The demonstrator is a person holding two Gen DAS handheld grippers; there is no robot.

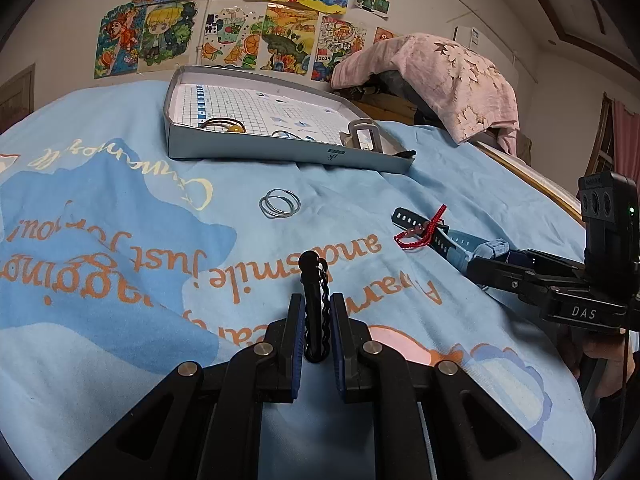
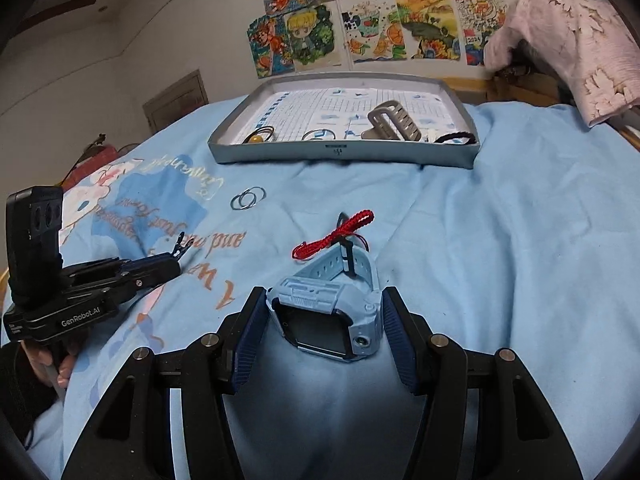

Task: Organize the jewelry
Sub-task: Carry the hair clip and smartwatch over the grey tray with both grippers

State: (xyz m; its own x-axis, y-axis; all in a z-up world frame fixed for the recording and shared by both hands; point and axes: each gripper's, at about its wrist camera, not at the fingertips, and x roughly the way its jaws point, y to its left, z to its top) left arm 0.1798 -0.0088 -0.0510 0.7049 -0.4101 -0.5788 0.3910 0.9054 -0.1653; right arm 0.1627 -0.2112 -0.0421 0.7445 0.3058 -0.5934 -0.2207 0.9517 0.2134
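Observation:
My left gripper (image 1: 316, 312) is shut on a black hair clip (image 1: 314, 280), which also shows in the right wrist view (image 2: 181, 247). My right gripper (image 2: 325, 308) is closed around a light blue smartwatch (image 2: 328, 312) that lies on the blue bedsheet; its pads touch the watch's sides. The watch strap (image 1: 416, 226) shows in the left wrist view. A red braided cord (image 2: 334, 236) lies across the strap. A pair of grey rings (image 1: 279, 203) lies on the sheet. A grey tray (image 1: 288, 152) at the back holds a beige claw clip (image 2: 394, 120), hair ties and rings.
The bed is covered by a blue printed sheet (image 2: 500, 240). A pink cloth (image 1: 440, 76) hangs over furniture at the back right. Drawings (image 1: 248, 20) cover the wall behind the tray.

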